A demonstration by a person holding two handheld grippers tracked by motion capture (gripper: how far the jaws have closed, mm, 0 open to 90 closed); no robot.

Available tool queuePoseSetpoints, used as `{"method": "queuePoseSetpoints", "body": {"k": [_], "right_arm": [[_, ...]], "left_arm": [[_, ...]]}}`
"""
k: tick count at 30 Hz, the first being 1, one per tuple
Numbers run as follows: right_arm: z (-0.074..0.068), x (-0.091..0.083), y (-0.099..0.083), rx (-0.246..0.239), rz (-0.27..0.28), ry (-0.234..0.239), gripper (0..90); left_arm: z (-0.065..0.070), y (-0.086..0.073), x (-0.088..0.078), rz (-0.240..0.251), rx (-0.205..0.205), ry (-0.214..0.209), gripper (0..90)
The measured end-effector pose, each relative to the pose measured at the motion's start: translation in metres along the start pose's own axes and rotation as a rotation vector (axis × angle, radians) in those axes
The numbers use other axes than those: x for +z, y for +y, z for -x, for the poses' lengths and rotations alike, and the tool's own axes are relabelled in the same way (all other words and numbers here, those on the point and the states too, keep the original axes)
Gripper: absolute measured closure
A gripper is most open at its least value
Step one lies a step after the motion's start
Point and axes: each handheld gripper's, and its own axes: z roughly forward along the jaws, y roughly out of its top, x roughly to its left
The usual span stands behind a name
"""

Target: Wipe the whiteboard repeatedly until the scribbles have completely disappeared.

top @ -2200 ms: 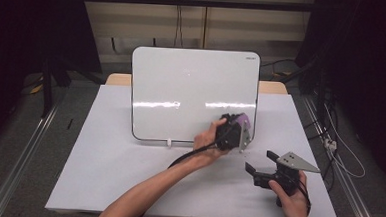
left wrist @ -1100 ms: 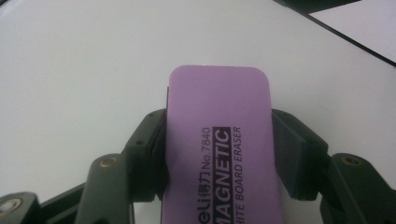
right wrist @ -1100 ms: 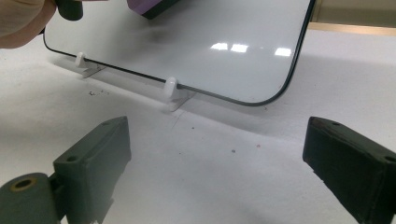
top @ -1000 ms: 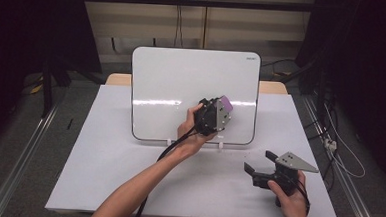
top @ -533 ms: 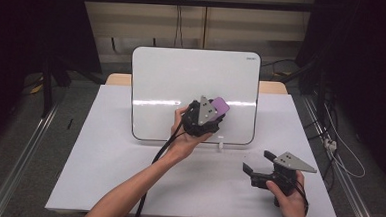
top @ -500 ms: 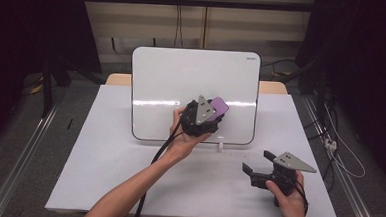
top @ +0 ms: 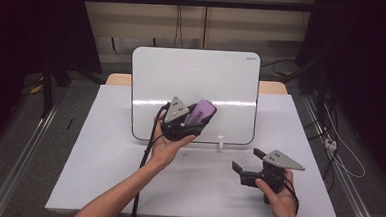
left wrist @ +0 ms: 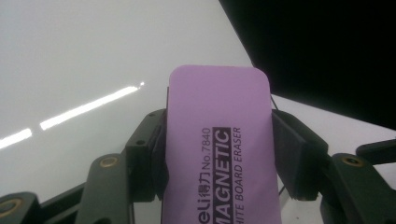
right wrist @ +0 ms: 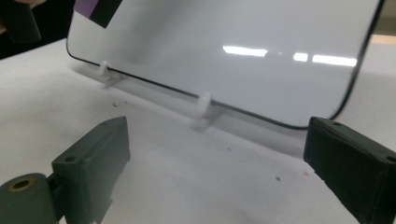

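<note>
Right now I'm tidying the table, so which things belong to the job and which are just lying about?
In the job:
- eraser, clamped in the left gripper
- whiteboard

Lying about:
- right gripper, open, resting on the table
- loose cables on the floor

So the eraser (left wrist: 219,140) in my left tongs (top: 183,122) is a soft purple with a black band, "MAGNETIC" printed on it in purple and the rest of the lettering in black. My tongs themselves are black with small brass-coloured screws, and each has a grey three-cornered plate on top. The whiteboard (top: 197,83) is glossy white with a thin black edge and white clips (right wrist: 203,103). My right tongs (top: 248,166) are black too. The counter (top: 103,159) is plain white with a few dark specks.
</note>
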Motion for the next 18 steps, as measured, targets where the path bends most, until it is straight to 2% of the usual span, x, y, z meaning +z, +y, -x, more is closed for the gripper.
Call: {"method": "queuePoseSetpoints", "body": {"k": [2,3,6,9,10,15,18], "right_arm": [[-0.003,0.003,0.001,-0.004,0.005,0.004,6.4],[-0.004,0.005,0.002,-0.002,0.009,0.005,6.2],[-0.010,0.014,0.003,-0.010,0.015,0.022,6.0],[-0.018,0.021,0.005,-0.006,0.026,0.042,5.4],[-0.021,0.023,0.006,-0.011,0.029,0.043,5.1],[-0.035,0.034,0.010,-0.007,0.015,0.109,5.0],[-0.043,0.039,0.011,-0.008,0.023,0.130,4.3]], "left_arm": [[-0.002,-0.002,-0.006,0.010,-0.009,0.003,41.1],[-0.003,-0.004,-0.009,0.014,-0.028,0.006,41.1],[-0.005,-0.007,-0.018,0.022,-0.030,0.023,41.1],[-0.008,-0.011,-0.026,0.026,-0.052,0.027,41.1],[-0.007,-0.013,-0.028,0.032,-0.072,0.026,41.1],[-0.009,-0.018,-0.039,0.030,-0.085,0.040,41.1],[-0.009,-0.020,-0.046,0.031,-0.094,0.050,41.1]]}}
